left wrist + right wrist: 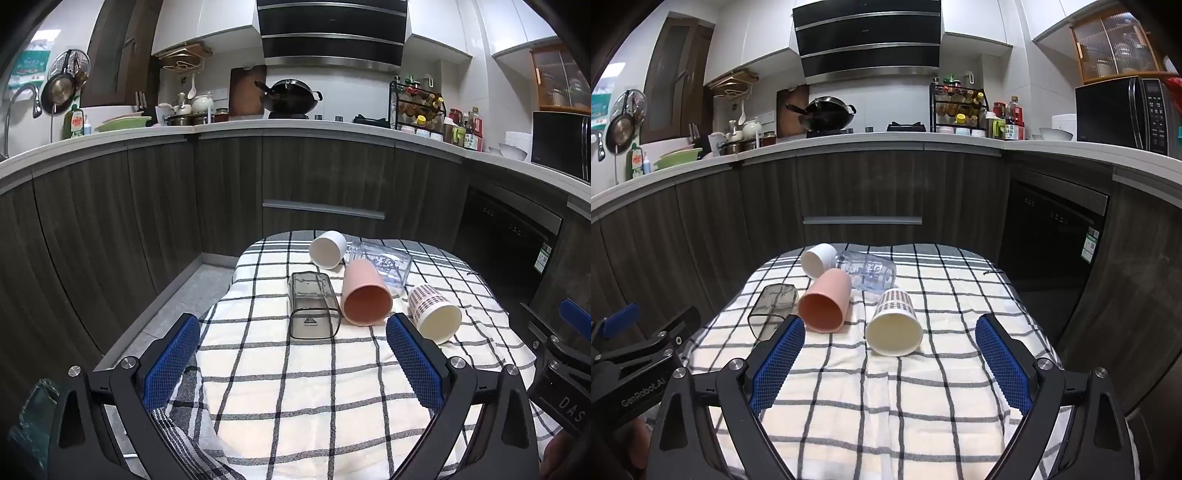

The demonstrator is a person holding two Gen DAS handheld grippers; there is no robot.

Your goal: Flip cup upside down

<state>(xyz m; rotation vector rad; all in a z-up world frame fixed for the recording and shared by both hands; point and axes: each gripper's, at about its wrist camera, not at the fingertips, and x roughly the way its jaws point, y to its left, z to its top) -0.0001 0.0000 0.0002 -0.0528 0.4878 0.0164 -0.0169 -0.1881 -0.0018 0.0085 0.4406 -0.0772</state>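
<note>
Several cups lie on their sides on a checked cloth [314, 387] over a small table. A pink cup [364, 293] [825, 304] has its mouth toward me. A patterned cream cup [434, 310] [894, 323] lies to its right. A smoky square cup [312, 306] [772, 310] lies to its left. A white cup [328, 249] [817, 259] and a clear glass cup [384, 264] [868, 271] lie behind. My left gripper [293, 332] is open and empty, short of the smoky cup. My right gripper [890, 332] is open and empty, just before the patterned cup.
Dark kitchen cabinets [229, 192] stand close behind the table, under a cluttered counter [923, 142]. A dishwasher front [1052, 236] is at the right. The floor [177, 295] drops away left of the table. The right gripper's body shows at the left wrist view's right edge [561, 369].
</note>
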